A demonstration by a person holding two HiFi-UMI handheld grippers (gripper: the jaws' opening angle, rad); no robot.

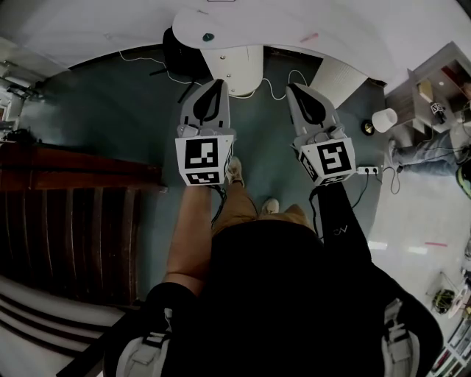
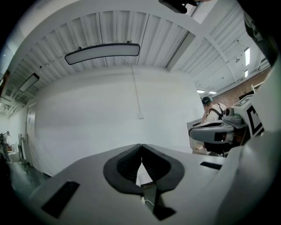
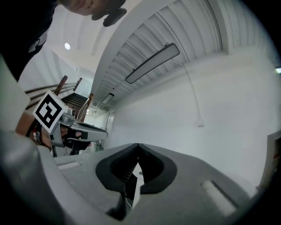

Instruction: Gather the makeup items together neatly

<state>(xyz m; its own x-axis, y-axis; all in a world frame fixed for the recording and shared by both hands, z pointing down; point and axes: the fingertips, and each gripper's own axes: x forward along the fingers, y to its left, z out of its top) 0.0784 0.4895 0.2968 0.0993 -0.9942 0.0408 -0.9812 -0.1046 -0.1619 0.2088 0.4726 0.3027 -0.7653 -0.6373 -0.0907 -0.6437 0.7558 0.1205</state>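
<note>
I stand over a dark floor and hold both grippers level, side by side, in front of me. My left gripper [image 1: 218,82] [image 2: 141,147] is shut, its dark pads meeting with nothing between them. So is my right gripper [image 1: 294,88] [image 3: 138,147], also empty. Ahead lies a white table [image 1: 243,22], with a small teal item [image 1: 208,36] and a thin pink item [image 1: 309,37] on it; both are too small to identify. Each gripper view faces a white wall. The right gripper [image 2: 215,132] shows in the left gripper view, and the left gripper [image 3: 74,127] in the right one.
The table's white pedestal [image 1: 235,70] stands just past the gripper tips. A dark wooden staircase [image 1: 73,221] fills the left. A white ribbed panel [image 1: 338,77], a power strip [image 1: 368,170], a white cup-like thing [image 1: 383,119] and shelves [image 1: 434,88] are at the right. Cables cross the floor.
</note>
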